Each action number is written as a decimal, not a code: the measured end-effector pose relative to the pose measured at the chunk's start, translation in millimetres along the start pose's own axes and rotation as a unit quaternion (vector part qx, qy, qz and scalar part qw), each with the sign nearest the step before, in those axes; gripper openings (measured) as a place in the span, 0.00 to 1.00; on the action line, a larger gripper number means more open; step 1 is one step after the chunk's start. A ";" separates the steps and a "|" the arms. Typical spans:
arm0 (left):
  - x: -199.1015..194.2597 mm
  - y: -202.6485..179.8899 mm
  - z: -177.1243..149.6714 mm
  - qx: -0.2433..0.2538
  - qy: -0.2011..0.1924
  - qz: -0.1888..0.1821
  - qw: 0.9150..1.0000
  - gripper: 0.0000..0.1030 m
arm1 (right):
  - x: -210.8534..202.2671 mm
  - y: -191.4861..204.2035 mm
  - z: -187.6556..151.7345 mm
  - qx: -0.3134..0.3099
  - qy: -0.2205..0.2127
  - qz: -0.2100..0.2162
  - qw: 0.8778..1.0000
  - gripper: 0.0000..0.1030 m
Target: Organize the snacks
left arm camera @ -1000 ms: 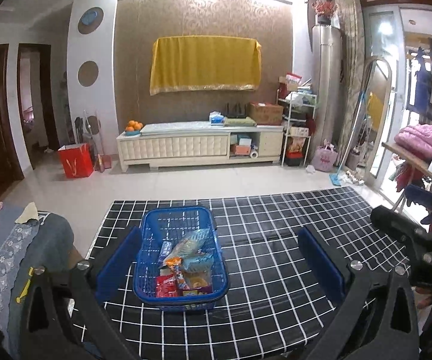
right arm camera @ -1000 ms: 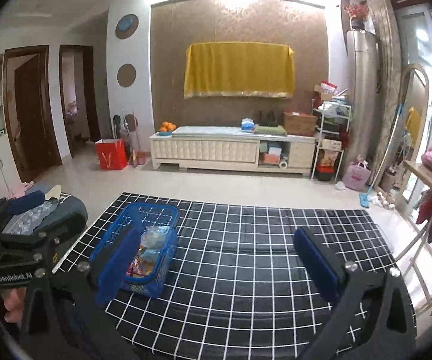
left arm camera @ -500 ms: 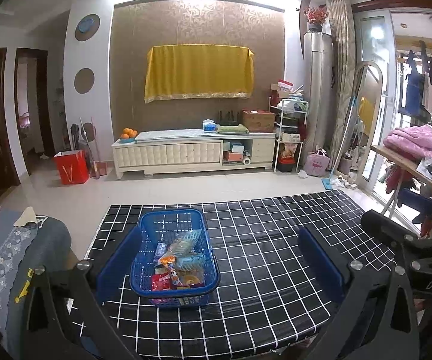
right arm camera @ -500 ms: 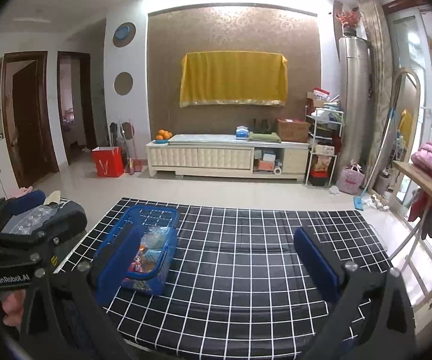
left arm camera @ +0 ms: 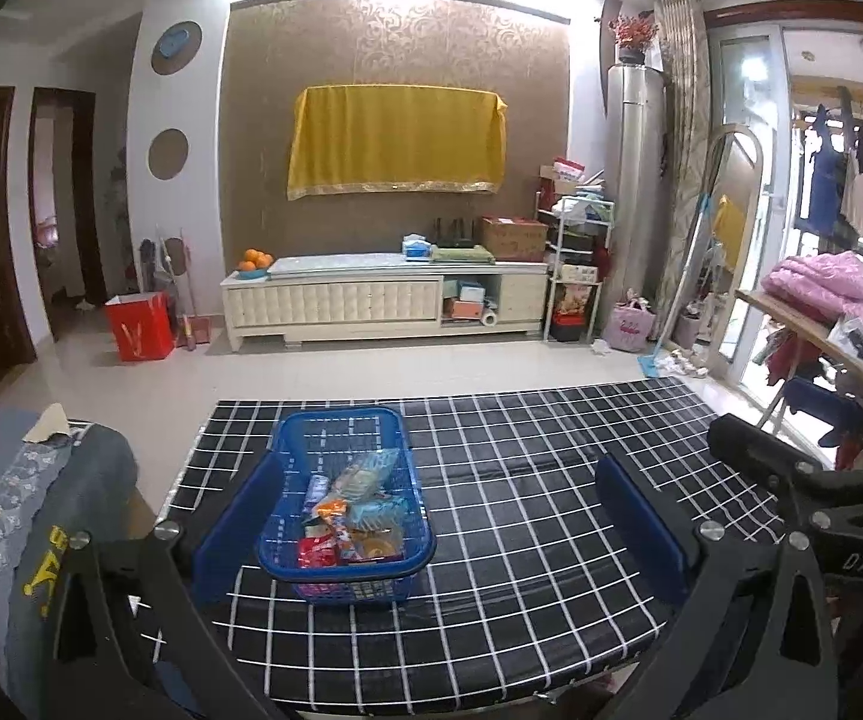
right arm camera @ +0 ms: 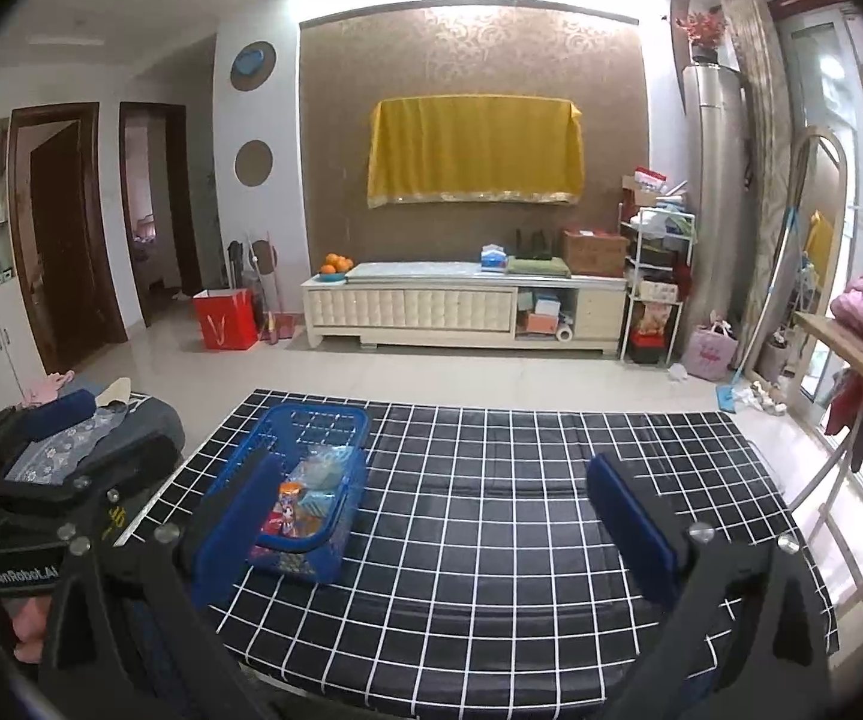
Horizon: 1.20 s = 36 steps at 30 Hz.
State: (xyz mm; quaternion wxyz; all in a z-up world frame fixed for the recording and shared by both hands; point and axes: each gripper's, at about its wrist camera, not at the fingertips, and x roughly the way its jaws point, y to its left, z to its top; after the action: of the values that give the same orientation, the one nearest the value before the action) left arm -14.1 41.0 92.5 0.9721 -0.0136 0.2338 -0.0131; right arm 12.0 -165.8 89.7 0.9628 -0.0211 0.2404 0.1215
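Note:
A blue mesh basket [left arm camera: 293, 444] [right arm camera: 335, 420] holding several snack packets [left arm camera: 352, 516] [right arm camera: 302, 498] stands on the left part of a black table with a white grid [left arm camera: 521, 468] [right arm camera: 491, 510]. My left gripper [left arm camera: 440, 522] is open, held back from the table's near edge, with the basket just inside its left finger. My right gripper [right arm camera: 431, 522] is open too, farther right, and its left finger overlaps the basket's near corner in the view. Nothing is held between either pair of fingers.
A grey-blue upholstered seat [left arm camera: 5, 498] [right arm camera: 77, 438] adjoins the table's left side. A wooden rack with pink bedding [left arm camera: 827, 294] stands to the right. Tiled floor [left arm camera: 407, 366] and a white TV cabinet [left arm camera: 383, 300] lie beyond the table.
Both grippers have drawn back and risen, so the table and basket appear smaller and lower. Both stay open; the basket has not moved.

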 end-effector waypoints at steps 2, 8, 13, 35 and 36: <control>0.3 -0.4 -0.3 0.001 0.002 0.002 1.000 1.00 | -1.6 2.1 -0.5 -0.001 0.000 0.000 1.000 1.00; 0.9 1.5 -0.5 -0.001 0.003 0.010 1.000 1.00 | -6.0 2.7 -1.3 -0.001 0.000 0.004 1.000 1.00; 2.9 3.0 -1.4 -0.005 0.008 0.004 1.000 1.00 | -4.6 4.5 -2.3 -0.003 0.006 0.005 1.000 1.00; -5.8 7.0 -2.7 -0.010 0.004 0.001 1.000 1.00 | -1.4 4.4 -3.6 0.005 0.019 0.004 1.000 1.00; -5.7 7.6 -2.8 -0.011 0.004 0.002 1.000 1.00 | -0.7 4.8 -3.2 0.004 0.021 0.002 1.000 1.00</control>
State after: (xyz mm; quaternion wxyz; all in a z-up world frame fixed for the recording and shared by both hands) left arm -20.3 48.7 92.4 0.9709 -0.0237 0.2379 -0.0092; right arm 8.7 -161.6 87.3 0.9574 -0.0189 0.2612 0.1219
